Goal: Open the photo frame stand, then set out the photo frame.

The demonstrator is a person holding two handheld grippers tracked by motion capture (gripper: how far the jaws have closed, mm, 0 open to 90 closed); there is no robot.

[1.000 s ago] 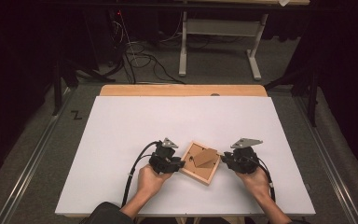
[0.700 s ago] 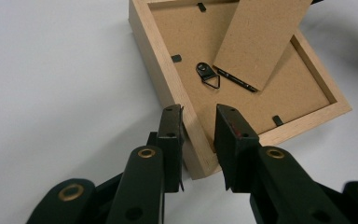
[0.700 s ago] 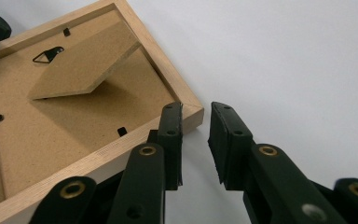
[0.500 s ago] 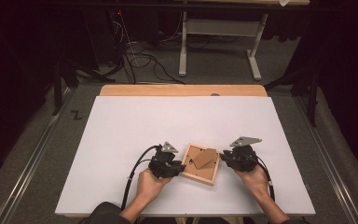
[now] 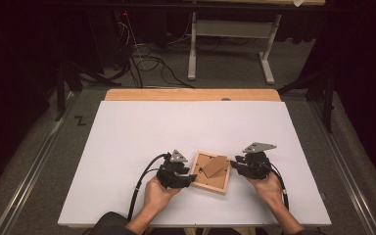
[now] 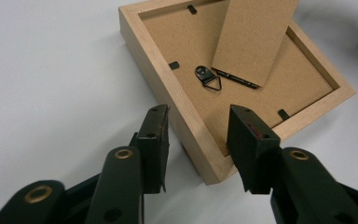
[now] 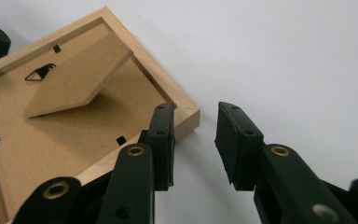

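Lying face-down on white table (image 5: 127, 142), wooden frame (image 5: 223, 184), jaws parted both sides.

We take this for a lab or recording studio: a white tabletop (image 5: 196, 132) stands on grey carpet (image 5: 39, 161) amid dark, curtained surroundings, loose cables (image 5: 147, 61) lie on the floor behind it, and the white metal legs of another table (image 5: 230, 46) rise farther back.
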